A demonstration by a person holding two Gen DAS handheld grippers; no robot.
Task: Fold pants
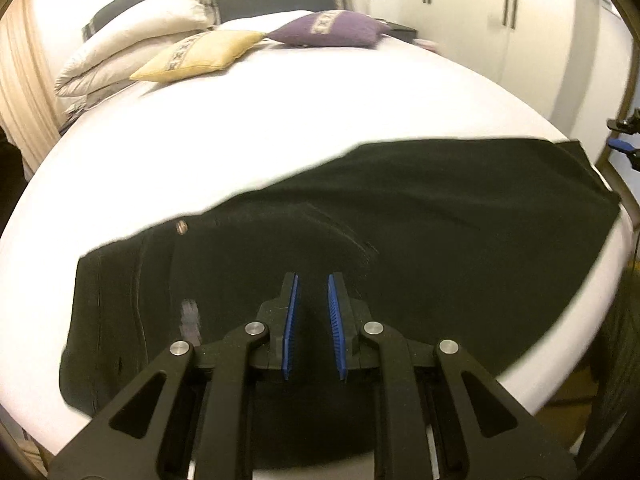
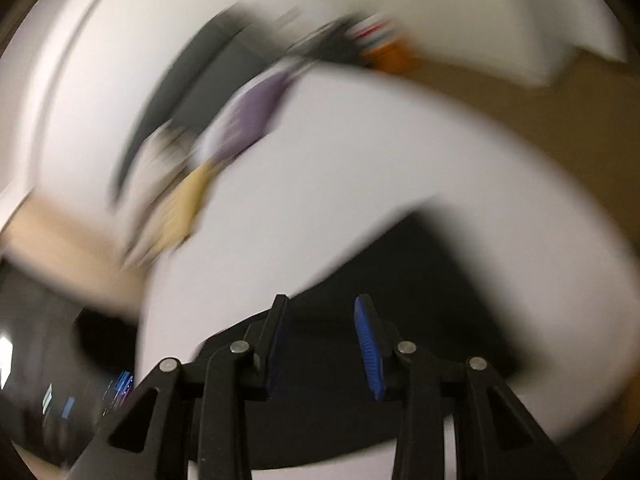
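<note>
Left wrist view: black pants (image 1: 400, 216) span the white bed (image 1: 320, 100); pillows (image 1: 140, 36) upper left, wardrobe (image 1: 480, 0) upper right; both hand-held grippers, left (image 1: 313, 280) and right (image 2: 322, 304), released.

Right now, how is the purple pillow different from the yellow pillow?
The purple pillow is darker and lies farther up the bed; the yellow pillow is pale and lies closer to the black pants, beside the folded white duvet. Both are square with a patterned stripe.

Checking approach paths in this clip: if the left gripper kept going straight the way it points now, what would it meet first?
Most likely the black pants: the left gripper, jaws apart and empty, points down onto the dark fabric spread on the white bed. Its fingertips sit over the upper part, near a pocket seam. How far above is unclear.
</note>
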